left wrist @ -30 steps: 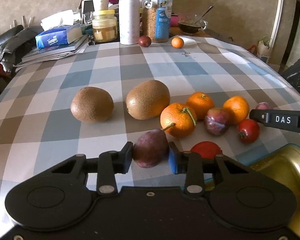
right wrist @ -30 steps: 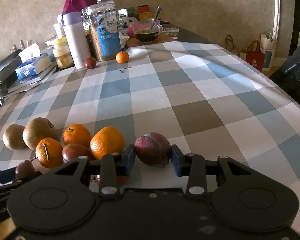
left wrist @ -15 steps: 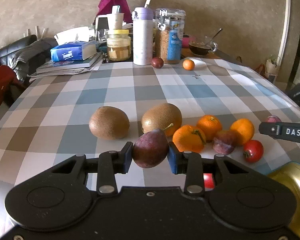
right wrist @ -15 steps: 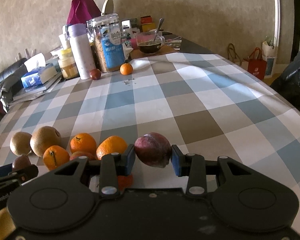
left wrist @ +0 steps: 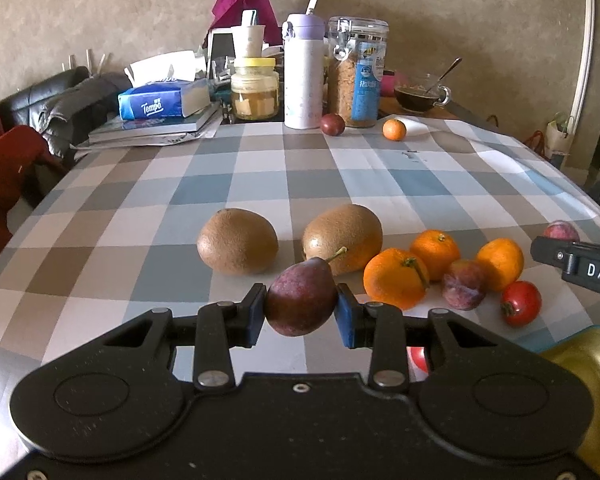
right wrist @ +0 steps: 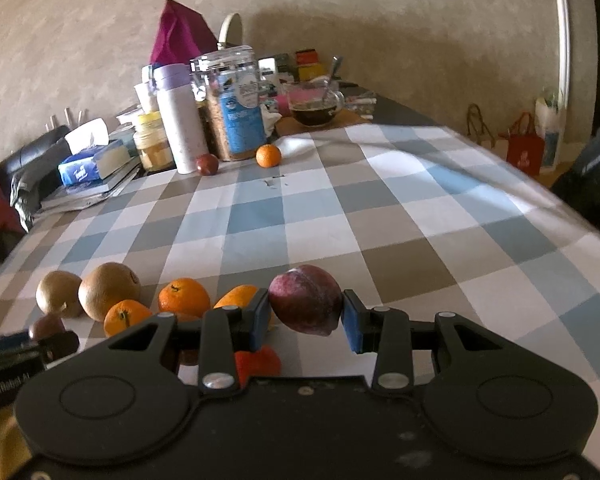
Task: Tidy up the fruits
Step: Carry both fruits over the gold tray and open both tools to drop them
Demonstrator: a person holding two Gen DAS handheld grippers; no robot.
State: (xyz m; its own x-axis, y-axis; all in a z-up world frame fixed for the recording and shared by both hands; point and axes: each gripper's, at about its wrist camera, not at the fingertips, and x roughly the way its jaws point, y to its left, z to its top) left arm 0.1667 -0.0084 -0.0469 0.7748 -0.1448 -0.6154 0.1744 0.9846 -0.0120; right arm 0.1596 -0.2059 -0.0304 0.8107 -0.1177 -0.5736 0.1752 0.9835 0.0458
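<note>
My left gripper (left wrist: pixel 301 312) is shut on a dark purple pear (left wrist: pixel 300 300) with a stem, held above the checked tablecloth. My right gripper (right wrist: pixel 305 312) is shut on a red-purple plum (right wrist: pixel 306 298), also lifted. On the cloth lie two kiwis (left wrist: pixel 238 240) (left wrist: pixel 344 236), three oranges (left wrist: pixel 396 278), a plum (left wrist: pixel 464 284) and a red tomato (left wrist: pixel 520 303). The right gripper shows at the right edge of the left wrist view (left wrist: pixel 580 266). Far back lie a small dark fruit (left wrist: pixel 332 124) and a small orange (left wrist: pixel 394 129).
A gold tin (left wrist: pixel 584 364) stands at the near right. At the table's far end are a tissue box (left wrist: pixel 162 100) on books, a jar (left wrist: pixel 255 88), a white flask (left wrist: pixel 304 72), a cereal canister (left wrist: pixel 358 72) and a glass cup (left wrist: pixel 420 94). A sofa (left wrist: pixel 32 112) is at left.
Both grippers have risen and drawn back from the fruit group, each carrying its fruit higher above the cloth. The fruits on the cloth have not moved.
</note>
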